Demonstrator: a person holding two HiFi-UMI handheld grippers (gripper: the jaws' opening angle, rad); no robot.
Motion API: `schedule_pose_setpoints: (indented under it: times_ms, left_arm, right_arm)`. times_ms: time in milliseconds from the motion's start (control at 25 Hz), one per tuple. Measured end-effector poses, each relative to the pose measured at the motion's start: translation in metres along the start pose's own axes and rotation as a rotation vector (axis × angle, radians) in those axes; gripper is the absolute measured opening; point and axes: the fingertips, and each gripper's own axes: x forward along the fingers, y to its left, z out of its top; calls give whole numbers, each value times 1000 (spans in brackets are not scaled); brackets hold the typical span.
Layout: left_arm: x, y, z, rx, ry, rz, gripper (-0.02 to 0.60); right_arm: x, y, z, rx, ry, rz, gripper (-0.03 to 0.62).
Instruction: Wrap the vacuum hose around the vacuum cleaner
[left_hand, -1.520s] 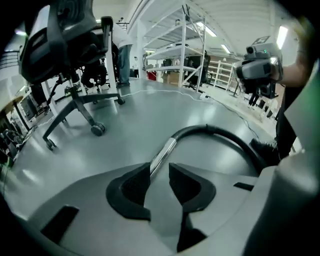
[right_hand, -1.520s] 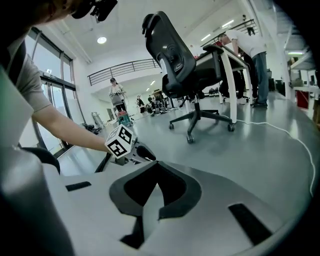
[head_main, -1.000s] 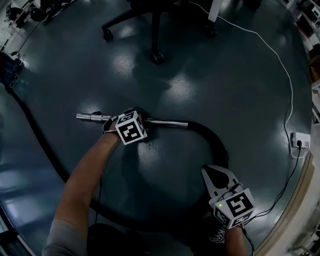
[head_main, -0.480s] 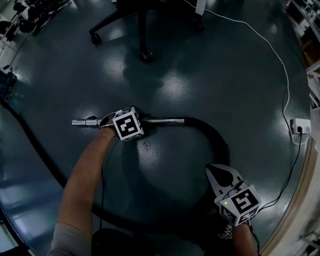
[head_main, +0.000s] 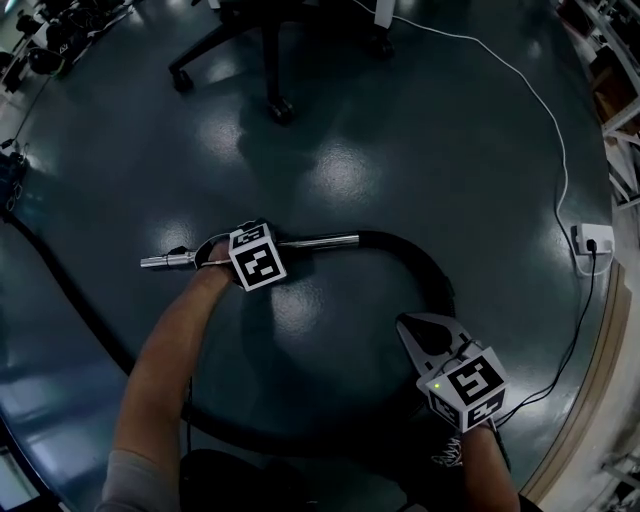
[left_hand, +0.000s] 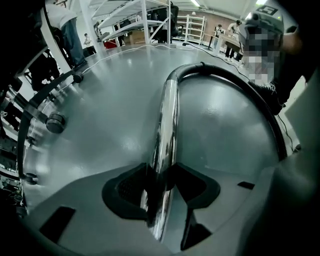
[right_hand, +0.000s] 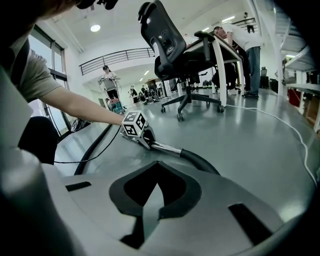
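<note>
A chrome tube (head_main: 320, 241) lies on the dark floor and runs into a black ribbed hose (head_main: 430, 275) that curls round to the right and back toward the person. My left gripper (head_main: 228, 250) points steeply down onto the tube. In the left gripper view its jaws have just been closing, and the black pads (left_hand: 135, 187) now press on the chrome tube (left_hand: 167, 120) from both sides. My right gripper (head_main: 408, 328) hovers over the hose loop, shut and empty. The right gripper view shows its closed jaws (right_hand: 152, 187), the left gripper (right_hand: 142, 137) and the hose (right_hand: 200, 160) beyond. I cannot make out the vacuum cleaner's body.
An office chair's wheeled base (head_main: 270, 60) stands further off. A white cable (head_main: 520, 80) runs to a socket block (head_main: 590, 238) at the right. A second thick black hose (head_main: 60, 290) crosses the floor at the left. People stand in the distance.
The head view has shifted, so everything sits a little higher in the picture. The left gripper's cube has rolled slightly over the tube. The right gripper has stayed where it was.
</note>
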Motion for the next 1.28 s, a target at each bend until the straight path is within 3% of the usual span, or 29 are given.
schedule_pose_setpoints:
  times_ms: [200,400,600,680,1040,1280]
  left_arm:
    - [-12,-12,-7,-17,10,8,184]
    - [-51,-21,-14,-71,4,67,184]
    - [-102,-54,-18,-128,54,89,184]
    - [-125,-64,-13,-135,66,99,183]
    - [-265,-113,4,-175,82,96,184]
    - [-350,-137,-8,-366,24,133,183]
  right_arm:
    - [6,-4,11,2,-28,18,3]
    - [1,-5,39,-35,-59,111,3]
    - [-36,-8,41,-94,57,137,3]
    - [-55,-4,50,-61,65,135,3]
    - [-142,69,118,65,80,197,3]
    - [-184,129,173,97,59,254,3]
